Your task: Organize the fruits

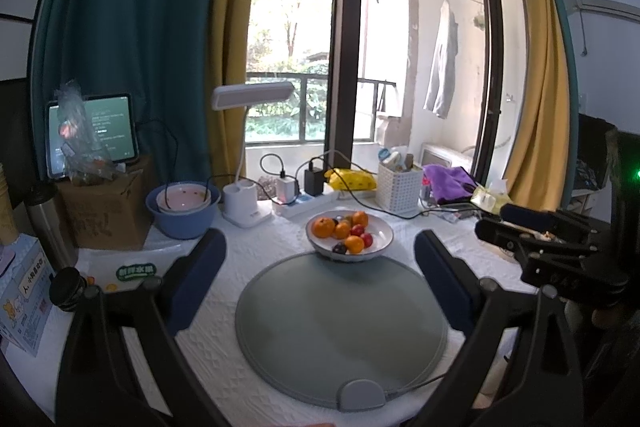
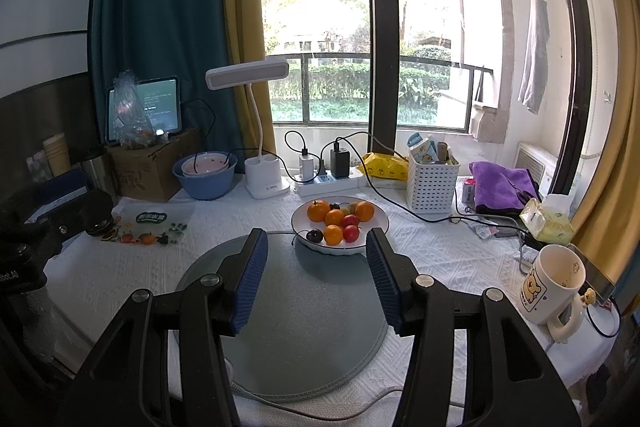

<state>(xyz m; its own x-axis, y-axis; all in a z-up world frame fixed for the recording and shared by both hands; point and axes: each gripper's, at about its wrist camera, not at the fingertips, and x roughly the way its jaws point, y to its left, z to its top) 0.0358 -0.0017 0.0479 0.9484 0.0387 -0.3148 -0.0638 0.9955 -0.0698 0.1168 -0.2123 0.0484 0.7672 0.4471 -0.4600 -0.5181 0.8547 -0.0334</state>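
White cloth, fruit bowl at far edge of mat, both tongs wide

White textured tablecloth [image 2: 432, 267] covers the table. Biggest thing on it: round grey-green mat [image 1: 340, 331] at the near centre, cable running off its near edge.

Fruit bowl [image 2: 378, 223], white, sits at the far edge of the mat, overlapping its rim. Inside: several oranges [image 2: 333, 234], red fruits [image 2: 351, 233], one dark plum-like fruit [image 2: 315, 236]. All fruit is in the bowl, touching each other.

Left tongs [image 1: 320, 275]: jaws wide apart, nothing between them, hovering over the mat, near side of the bowl. Right tongs [image 2: 317, 275]: jaws wide too, empty, fingertips just short of the bowl, one either side of it in the right wrist view.

Far left: cardboard box [image 2: 150, 167] with a tablet [image 2: 160, 107] propped on it, blue basin [image 2: 204, 183] beside it holding a pink bowl. Desk lamp [image 2: 264, 163], white, stands between the basin and a power strip [image 2: 332, 183]. White basket [image 2: 430, 183] far right of the bowl, purple towel [image 2: 500, 187] beyond it. Mug [image 2: 552, 287] with bear print at near right. Sticker sheet [image 2: 150, 227] left of the mat.
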